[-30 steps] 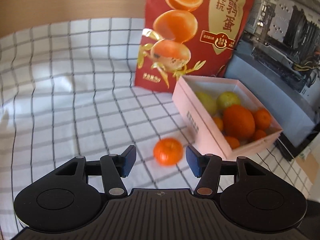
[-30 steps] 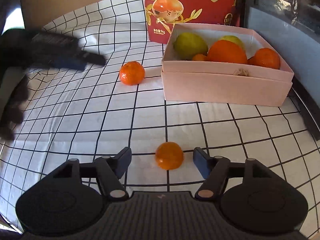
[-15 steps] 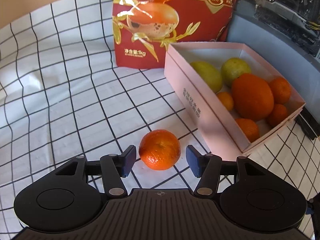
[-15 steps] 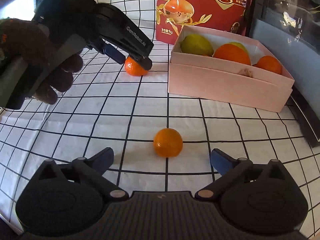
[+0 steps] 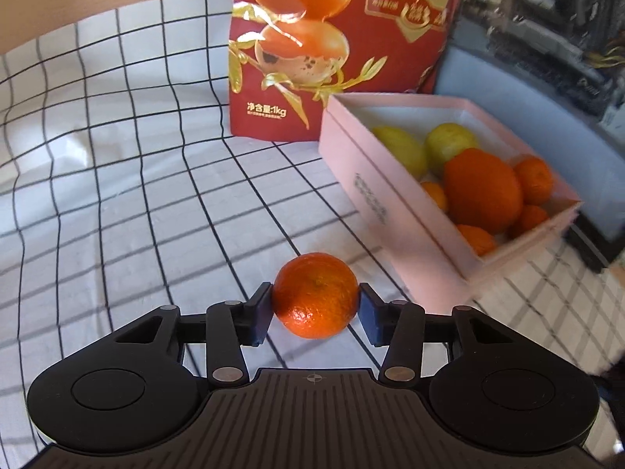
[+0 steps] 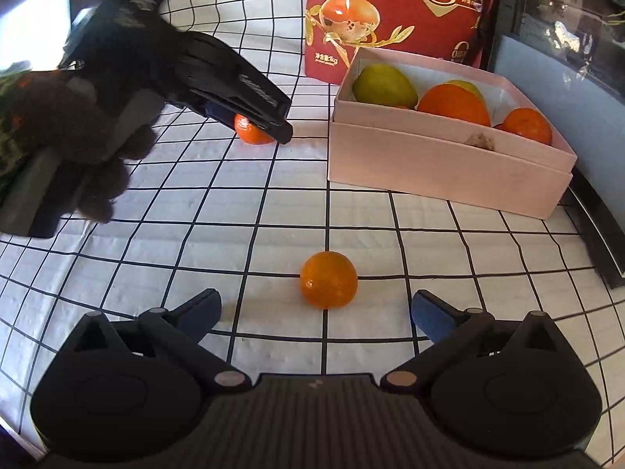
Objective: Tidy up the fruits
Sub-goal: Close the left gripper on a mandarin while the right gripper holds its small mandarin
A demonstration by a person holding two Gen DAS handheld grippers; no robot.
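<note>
Counting: 2 loose mandarins (image 6: 329, 284), 1 box (image 6: 441, 164)

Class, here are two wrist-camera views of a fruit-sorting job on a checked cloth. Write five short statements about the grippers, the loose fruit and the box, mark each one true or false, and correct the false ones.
1. The left gripper is shut on a mandarin. True.
2. The right gripper is shut on the small orange fruit. False: its fingers are spread wide and the fruit lies on the checked cloth ahead of them, untouched.
3. The pink box is empty. False: it holds green and orange fruit.
4. A red bag stands behind the pink box. True.
5. Two orange fruits are outside the box. True.
</note>
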